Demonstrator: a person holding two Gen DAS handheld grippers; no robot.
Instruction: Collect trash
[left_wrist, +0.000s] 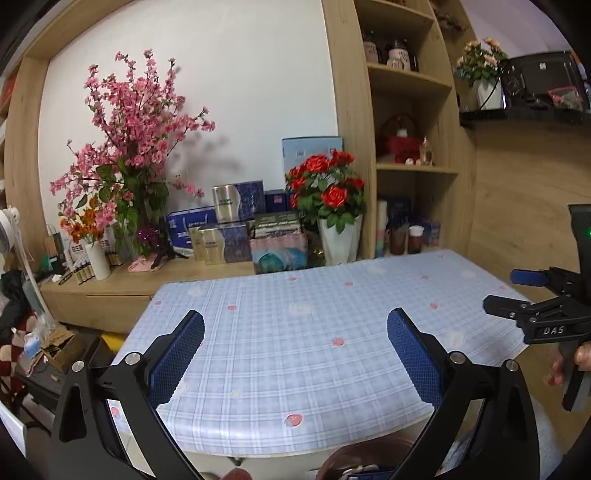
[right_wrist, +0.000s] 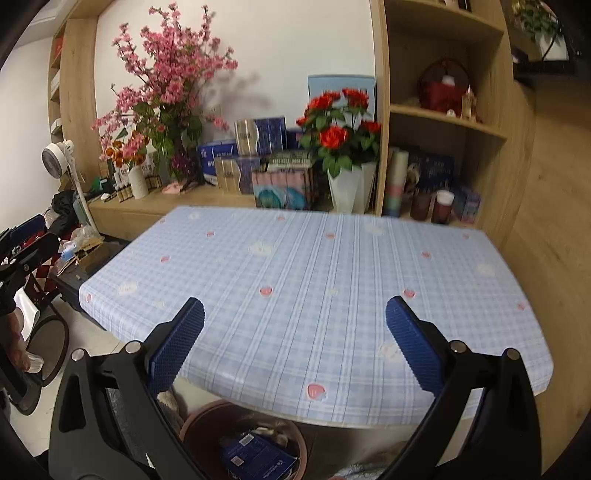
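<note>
Both grippers hang above the near edge of the bench (right_wrist: 295, 266), which wears a blue plaid cloth dotted with pink hearts. The left gripper (left_wrist: 295, 325) has its blue-padded fingers (left_wrist: 177, 354) spread wide with only bare cloth showing between them. The right gripper (right_wrist: 295, 314) is the same — fingers (right_wrist: 413, 343) spread apart, pinching nothing.

In the right wrist view, at about 6 o'clock and below the bench's front edge, a brown round bin (right_wrist: 195, 435) stands on the floor. Inside it lies the trash: a dark blue box (right_wrist: 255, 456) with white print, and some pale crumpled scraps beside it. In the left wrist view only the bin's rim (left_wrist: 343, 454) peeps in at 6 o'clock, between the finger arms.

At 3 o'clock in the left view the other gripper shows side-on, a person's hand (left_wrist: 576, 362) round its handle.

Beyond the bench, at 12 o'clock, a wooden ledge carries a pot of red roses (right_wrist: 341, 133), tall pink blossom (right_wrist: 166, 85) and stacked boxes.
</note>
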